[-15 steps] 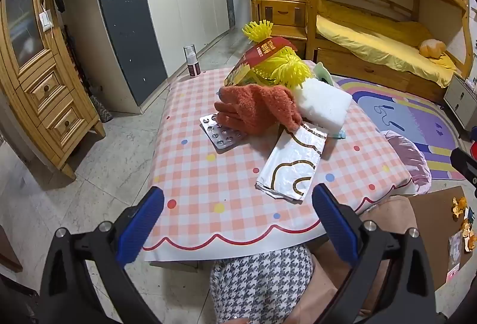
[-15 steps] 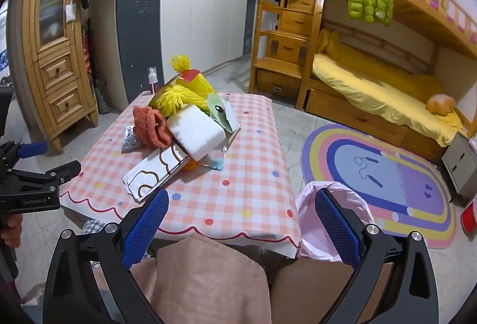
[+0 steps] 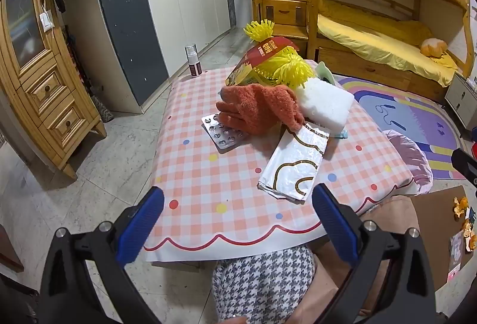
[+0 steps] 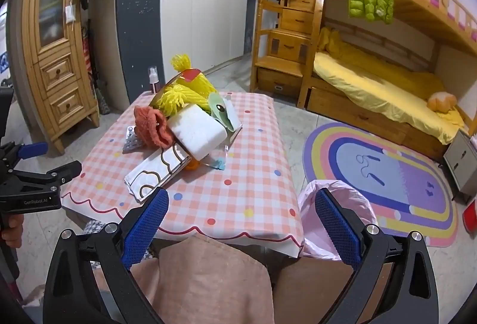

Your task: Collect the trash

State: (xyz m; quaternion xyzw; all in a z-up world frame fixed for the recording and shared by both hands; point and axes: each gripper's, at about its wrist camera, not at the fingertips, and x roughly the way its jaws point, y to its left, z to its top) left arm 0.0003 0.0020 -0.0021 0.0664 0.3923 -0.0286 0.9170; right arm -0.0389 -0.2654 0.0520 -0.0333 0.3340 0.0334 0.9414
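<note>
left gripper (image 3: 237, 222) and right gripper (image 4: 241, 221), jaws wide apart, holding nothing | foil wrapper (image 3: 293, 164) by near edge of surface (image 3: 208, 181) | trash pile mid-surface untouched, pink bin bag (image 4: 334, 204) off right edge, basically nothing collected yet

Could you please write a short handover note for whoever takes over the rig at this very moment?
Left gripper: open, empty, short of the table's near edge.
Right gripper: open, empty, likewise.
Trash is piled on the checked table: white foil wrapper nearest, blister pack, orange cloth, white foam block, red snack bag.
Pink trash bag sits at the table's right.
Done: nothing visibly collected.
Left: everything; the wrapper seems the easiest start.
</note>
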